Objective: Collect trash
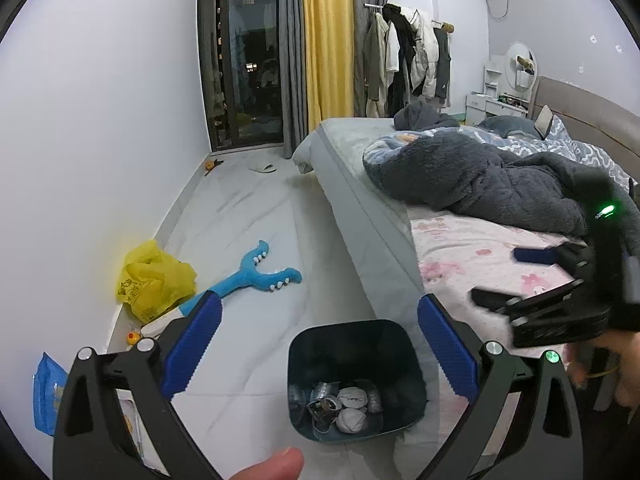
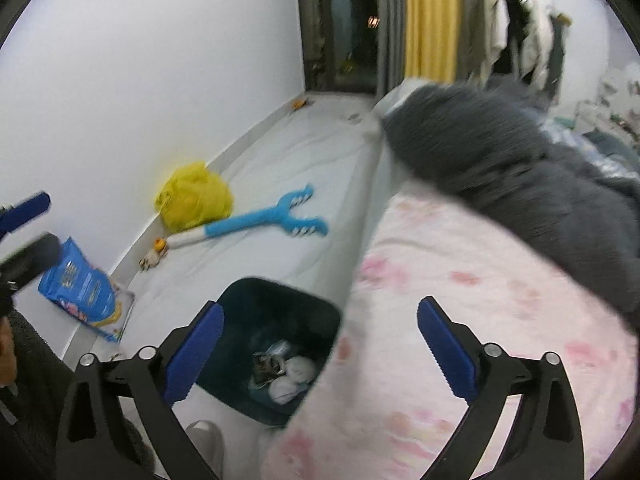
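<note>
A dark teal trash bin [image 1: 354, 344] stands on the floor beside the bed, with crumpled white and silver trash [image 1: 347, 400] inside. My left gripper [image 1: 318, 350] is open and empty, above the bin. My right gripper [image 2: 320, 354] is open and empty, over the bed edge, with the bin [image 2: 276, 304] below its left finger. The right gripper also shows in the left wrist view [image 1: 520, 276], over the pink sheet. A yellow plastic bag [image 1: 154, 280] and a blue packet [image 1: 48, 392] lie on the floor by the wall.
A blue plush toy [image 1: 256, 272] lies on the white floor [image 1: 248, 208]. The bed [image 1: 472, 248] has a pink sheet and a dark grey fluffy blanket [image 1: 500, 176]. A slipper [image 1: 262, 168] lies near the balcony door. Clothes hang on a rack [image 1: 408, 52].
</note>
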The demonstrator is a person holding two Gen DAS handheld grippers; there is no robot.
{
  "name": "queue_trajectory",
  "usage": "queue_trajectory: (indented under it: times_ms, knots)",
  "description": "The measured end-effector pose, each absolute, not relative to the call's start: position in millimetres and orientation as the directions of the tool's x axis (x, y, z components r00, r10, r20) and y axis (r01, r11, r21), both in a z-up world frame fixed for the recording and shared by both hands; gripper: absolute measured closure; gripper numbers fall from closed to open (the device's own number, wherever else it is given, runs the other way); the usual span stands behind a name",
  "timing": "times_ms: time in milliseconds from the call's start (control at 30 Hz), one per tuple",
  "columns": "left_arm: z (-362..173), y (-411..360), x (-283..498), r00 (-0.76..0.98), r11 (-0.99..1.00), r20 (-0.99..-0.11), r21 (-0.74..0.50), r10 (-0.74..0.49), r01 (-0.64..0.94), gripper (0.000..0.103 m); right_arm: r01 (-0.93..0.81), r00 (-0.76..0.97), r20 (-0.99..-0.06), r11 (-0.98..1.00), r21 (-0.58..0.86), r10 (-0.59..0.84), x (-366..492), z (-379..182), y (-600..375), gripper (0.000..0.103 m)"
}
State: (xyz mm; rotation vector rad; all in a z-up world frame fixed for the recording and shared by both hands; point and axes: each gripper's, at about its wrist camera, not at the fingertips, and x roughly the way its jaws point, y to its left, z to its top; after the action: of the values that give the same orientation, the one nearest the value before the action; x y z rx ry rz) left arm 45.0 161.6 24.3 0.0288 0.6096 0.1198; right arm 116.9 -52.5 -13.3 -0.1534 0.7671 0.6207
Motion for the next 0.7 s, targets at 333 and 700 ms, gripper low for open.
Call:
queue_trajectory:
  times_ms: [333, 700]
  knots:
    - [20, 148, 32, 0.84, 0.991, -0.532, -0.007, 0.108, -0.133, 0.003, -0.472, 0.705, -0.595, 0.882, 0.013, 0.386, 78, 24, -151, 0.003]
    - [5, 121, 12, 0.838, 0.994, -0.535, 0.052, 0.106, -0.093, 0.003, -0.381, 0.77, -0.509, 0.917, 0.119, 0.386, 34, 33, -241, 0.003]
